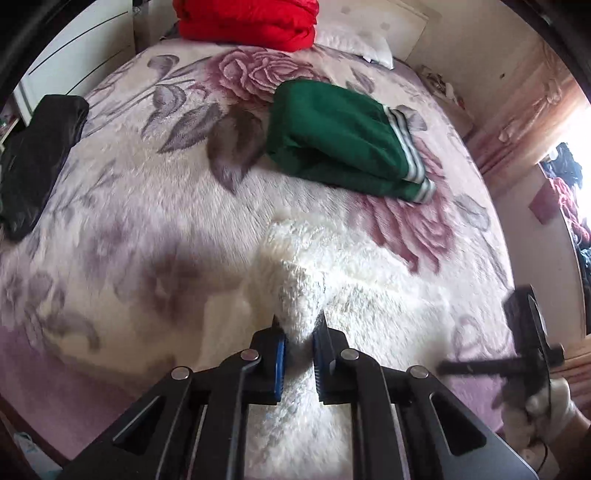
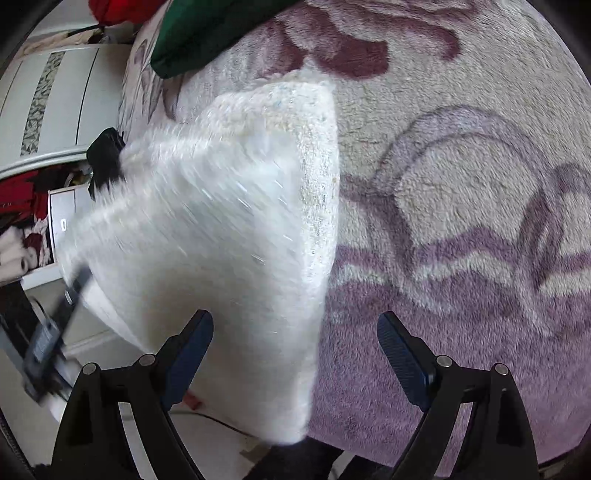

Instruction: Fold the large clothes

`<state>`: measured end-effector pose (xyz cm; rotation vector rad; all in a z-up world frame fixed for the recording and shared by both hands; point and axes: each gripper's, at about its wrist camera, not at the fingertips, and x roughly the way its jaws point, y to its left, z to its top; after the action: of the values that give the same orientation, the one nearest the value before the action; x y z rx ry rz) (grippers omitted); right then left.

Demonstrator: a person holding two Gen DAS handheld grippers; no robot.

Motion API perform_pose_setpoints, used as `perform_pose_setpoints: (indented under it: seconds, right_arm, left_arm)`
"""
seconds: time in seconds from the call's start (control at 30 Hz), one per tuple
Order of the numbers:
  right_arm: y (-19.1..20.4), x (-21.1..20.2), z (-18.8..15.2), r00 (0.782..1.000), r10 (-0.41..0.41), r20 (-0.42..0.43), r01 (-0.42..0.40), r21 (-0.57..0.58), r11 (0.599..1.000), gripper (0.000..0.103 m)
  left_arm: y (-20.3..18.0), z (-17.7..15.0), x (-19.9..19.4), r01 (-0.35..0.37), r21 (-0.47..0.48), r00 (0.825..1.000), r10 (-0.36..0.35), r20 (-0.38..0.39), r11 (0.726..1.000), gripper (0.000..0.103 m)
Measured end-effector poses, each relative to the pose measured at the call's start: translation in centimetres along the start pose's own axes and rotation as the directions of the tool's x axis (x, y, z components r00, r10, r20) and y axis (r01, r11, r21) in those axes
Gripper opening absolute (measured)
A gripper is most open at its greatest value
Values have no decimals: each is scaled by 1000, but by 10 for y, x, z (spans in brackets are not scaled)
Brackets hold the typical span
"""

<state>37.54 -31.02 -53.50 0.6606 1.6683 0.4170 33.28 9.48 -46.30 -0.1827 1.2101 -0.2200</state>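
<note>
A white fluffy garment (image 1: pixel 332 266) lies on the floral bed blanket (image 1: pixel 129 221), with one part lifted. My left gripper (image 1: pixel 298 332) is shut on a bunched fold of it and holds that fold up off the bed. In the right wrist view the garment (image 2: pixel 229 221) hangs as a blurred white sheet, and its edge lies between the blue fingers (image 2: pixel 188 354). My right gripper (image 2: pixel 295 332) is open above the blanket (image 2: pixel 461 221) near the bed's edge. It also shows at the far right of the left wrist view (image 1: pixel 528 339), held by a gloved hand.
A folded green garment with white stripes (image 1: pixel 343 136) lies farther up the bed. A red quilt (image 1: pixel 247 22) and a white pillow (image 1: pixel 354 42) are at the headboard. A black garment (image 1: pixel 33 158) lies at the left bed edge. A white wardrobe (image 2: pixel 51 103) stands beside the bed.
</note>
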Motion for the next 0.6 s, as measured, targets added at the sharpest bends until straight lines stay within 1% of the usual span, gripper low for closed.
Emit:
perform_pose_setpoints:
  seconds: [0.03,0.07,0.1,0.13,0.17,0.2,0.23,0.27,0.33,0.37,0.4,0.43,0.47,0.5,0.53,0.57,0.6]
  right_arm:
    - [13,6,6,1000,22,8,-22,-4,1000,93]
    - [13,11,9,999,45,9,-45,-7,999,93]
    - [14,15,15,997,73,6,-73,-6,997,93]
    - [14,18,20,996,88,4,-88,-5,996,93]
    - [13,22,27,993,117,6,-117,-7,993,93]
    - [12,27,34,988,152,5,-152,-9,988,93]
    - [12,33,42,983,185,-5,-185,-7,983,93]
    - [2,46,50,978,209,-17,-209,-10,978,93]
    - [-3,64,68,962,268,-41,-268,12,963,93]
    - [-23,78,77,955,290,-62,-289,31,957,95]
    - [-24,90,84,944,319,-84,-316,53,947,99]
    - [-23,104,91,932,347,-110,-342,64,938,100]
    - [-21,112,94,927,355,-121,-350,60,935,100]
    - [-13,119,96,929,350,-121,-348,37,937,99]
    - [-3,124,95,939,323,-117,-324,9,946,99]
    - [4,126,95,944,311,-113,-314,-6,949,96]
    - [11,126,94,944,315,-100,-318,-15,948,83]
  left_arm:
    - [4,5,12,-2,-13,1000,1,-11,1000,9]
    - [14,15,40,11,-28,997,-13,-75,1000,9]
    - [20,18,59,-1,-41,994,-4,-110,999,10]
    - [30,18,85,13,-66,986,-24,-166,998,10]
    - [35,15,103,22,-76,976,-37,-212,997,11]
    - [37,13,112,24,-80,973,-41,-226,997,11]
    - [37,10,114,28,-73,972,-45,-232,997,11]
    - [37,8,113,33,-67,972,-48,-231,997,12]
    - [40,6,107,52,-90,971,-72,-227,995,13]
    - [41,4,104,56,-99,971,-77,-225,993,16]
    - [42,1,101,56,-104,971,-78,-225,993,18]
    - [44,-1,100,58,-113,970,-83,-227,992,18]
    - [45,-4,97,57,-127,970,-85,-227,990,19]
    - [47,-8,95,50,-141,969,-83,-232,989,20]
    - [51,-11,92,40,-157,968,-77,-238,987,20]
    - [57,-14,86,29,-180,970,-71,-232,983,21]
    - [64,-16,78,23,-208,973,-69,-219,978,26]
